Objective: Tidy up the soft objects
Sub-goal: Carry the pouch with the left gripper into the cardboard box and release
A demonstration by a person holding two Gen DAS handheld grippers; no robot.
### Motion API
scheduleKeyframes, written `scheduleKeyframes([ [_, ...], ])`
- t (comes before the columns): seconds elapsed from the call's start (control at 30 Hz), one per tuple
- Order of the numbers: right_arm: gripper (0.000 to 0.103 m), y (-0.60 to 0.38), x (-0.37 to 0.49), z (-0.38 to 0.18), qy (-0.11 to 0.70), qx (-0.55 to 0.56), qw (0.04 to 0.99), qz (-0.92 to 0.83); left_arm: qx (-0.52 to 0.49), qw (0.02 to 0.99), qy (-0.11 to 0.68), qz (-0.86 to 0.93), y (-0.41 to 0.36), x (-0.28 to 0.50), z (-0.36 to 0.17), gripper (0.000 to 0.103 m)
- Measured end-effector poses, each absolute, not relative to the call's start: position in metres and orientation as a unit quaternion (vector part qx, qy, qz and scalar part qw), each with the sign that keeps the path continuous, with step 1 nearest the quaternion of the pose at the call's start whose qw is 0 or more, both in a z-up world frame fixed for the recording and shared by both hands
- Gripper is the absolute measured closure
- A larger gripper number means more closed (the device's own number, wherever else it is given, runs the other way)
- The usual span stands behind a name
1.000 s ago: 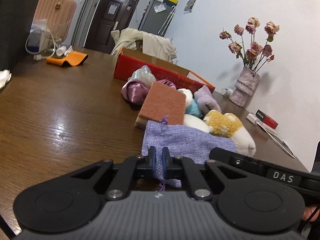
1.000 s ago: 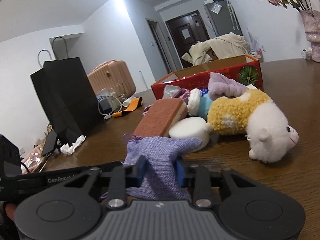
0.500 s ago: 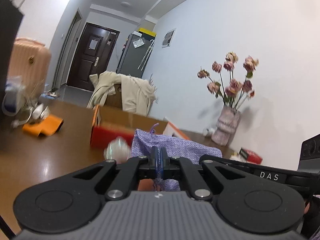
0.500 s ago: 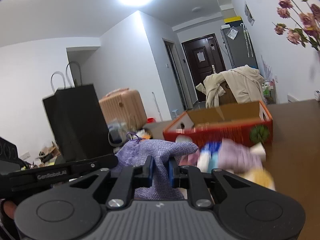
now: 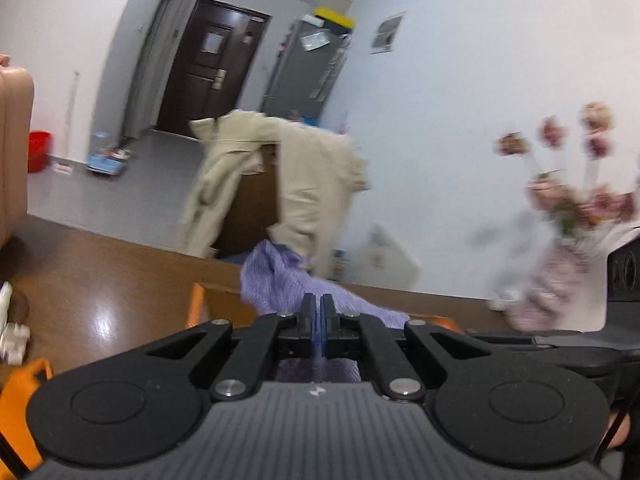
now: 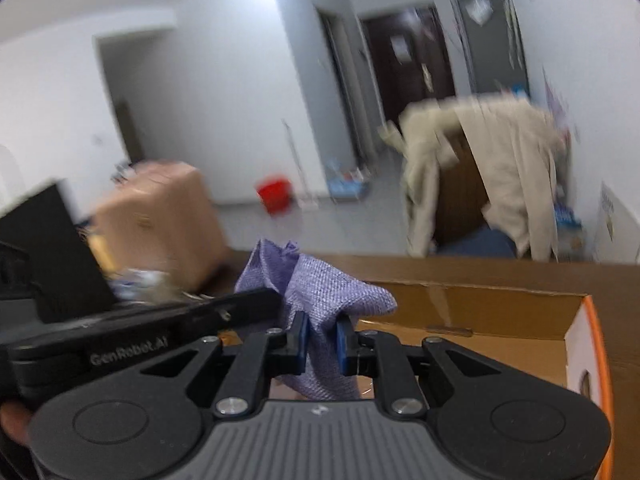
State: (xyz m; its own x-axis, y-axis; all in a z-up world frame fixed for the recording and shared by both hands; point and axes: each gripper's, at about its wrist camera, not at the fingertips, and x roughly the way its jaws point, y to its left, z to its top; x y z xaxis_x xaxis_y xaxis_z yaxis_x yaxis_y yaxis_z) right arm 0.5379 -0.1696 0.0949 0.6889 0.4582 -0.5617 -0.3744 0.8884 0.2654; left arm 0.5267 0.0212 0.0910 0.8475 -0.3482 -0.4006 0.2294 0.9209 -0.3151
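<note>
Where right view shows box, pouch

Both grippers are matt black: the left gripper and right gripper share ribbed grey bases, round side discs, silver screws and blue-padded fingers. One side bar reads "GenRobot.AI" in grey letters.

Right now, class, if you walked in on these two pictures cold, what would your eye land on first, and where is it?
The purple cloth pouch stands out first, pinched at once by the right gripper and the left gripper, in front of both cameras. Just beyond it lies the open cardboard box with its orange side, on the brown table. Behind the table, a beige coat hangs over a chair.
</note>
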Motion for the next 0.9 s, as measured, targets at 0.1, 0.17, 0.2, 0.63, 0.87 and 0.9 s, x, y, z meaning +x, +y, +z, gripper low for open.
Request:
scheduleKeyframes([
  [0.1,0.089,-0.156,0.598,0.054,0.375,0.063,0.905,0.190,-0.118,0.946,0.263,-0.145,0.022,0.569,0.071,0.096],
  [0.17,0.089,-0.147,0.617,0.030,0.397,0.047,0.902,0.161,-0.112,0.950,0.258,-0.133,0.026,0.577,0.068,0.094],
  [0.2,0.089,-0.145,0.623,0.020,0.406,0.046,0.900,0.150,-0.113,0.952,0.251,-0.136,0.030,0.572,0.066,0.084],
  [0.63,0.042,-0.183,0.563,0.098,0.352,0.057,0.922,0.152,-0.055,0.964,0.244,-0.094,0.033,0.492,0.131,0.031],
  [0.87,0.021,-0.250,0.457,0.186,0.281,0.056,0.948,0.140,-0.016,0.974,0.213,-0.077,0.039,0.388,0.189,0.016],
  [0.9,0.019,-0.260,0.442,0.192,0.272,0.054,0.951,0.138,-0.015,0.975,0.208,-0.076,0.039,0.373,0.193,0.012],
])
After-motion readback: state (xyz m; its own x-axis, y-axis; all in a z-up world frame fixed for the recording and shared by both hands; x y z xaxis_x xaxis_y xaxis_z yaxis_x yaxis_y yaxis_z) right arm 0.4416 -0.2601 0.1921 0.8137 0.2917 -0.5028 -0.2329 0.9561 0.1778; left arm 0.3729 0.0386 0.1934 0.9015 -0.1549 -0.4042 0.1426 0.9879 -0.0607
